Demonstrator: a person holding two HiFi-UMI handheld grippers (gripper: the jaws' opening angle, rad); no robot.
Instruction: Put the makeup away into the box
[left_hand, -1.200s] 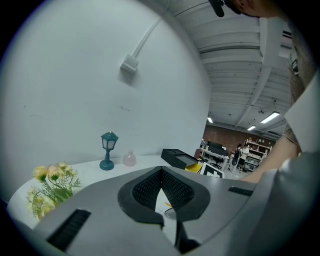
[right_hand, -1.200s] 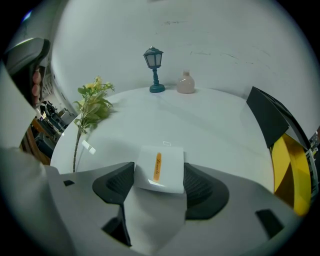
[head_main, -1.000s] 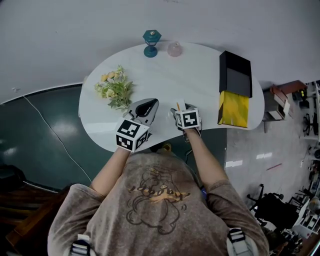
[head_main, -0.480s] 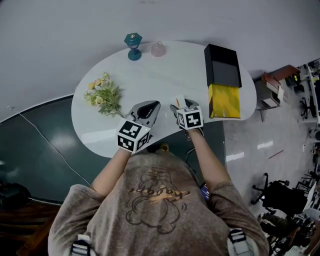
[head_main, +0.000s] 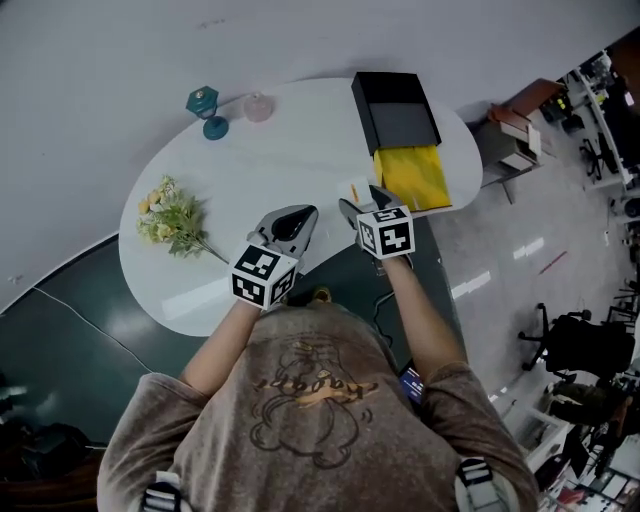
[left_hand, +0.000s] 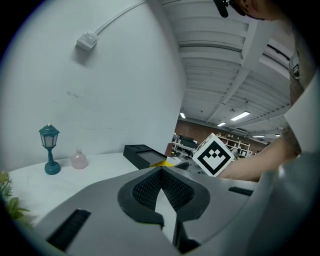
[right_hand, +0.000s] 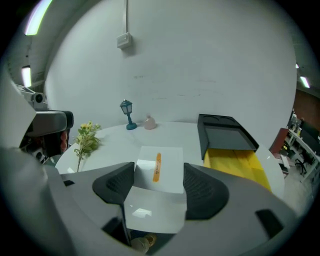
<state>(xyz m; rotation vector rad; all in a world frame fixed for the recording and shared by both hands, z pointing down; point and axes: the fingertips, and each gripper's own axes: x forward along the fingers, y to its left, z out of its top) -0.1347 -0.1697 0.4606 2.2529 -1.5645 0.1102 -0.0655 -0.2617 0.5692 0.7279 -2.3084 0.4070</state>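
The right tongs (right_hand: 159, 171) grasped a white rectangular carton with an orange stripe (right_hand: 167, 155), not yet inside the open black yellow-lined box (head_main: 398, 112); the left tongs (left_hand: 161, 170) were clenched, empty.

One white table (head_main: 300, 150) bears one black box (head_main: 395, 110) with one yellow insert (head_main: 412, 178) at the far right. It also bears one teal lamp (head_main: 206, 110) and one pink bottle (head_main: 258, 106) at the far left, and one flower sprig (head_main: 172, 218) on the left. There is one white makeup carton (right_hand: 159, 170), and two grippers: the left gripper (head_main: 292, 222) and the right gripper (head_main: 362, 200).
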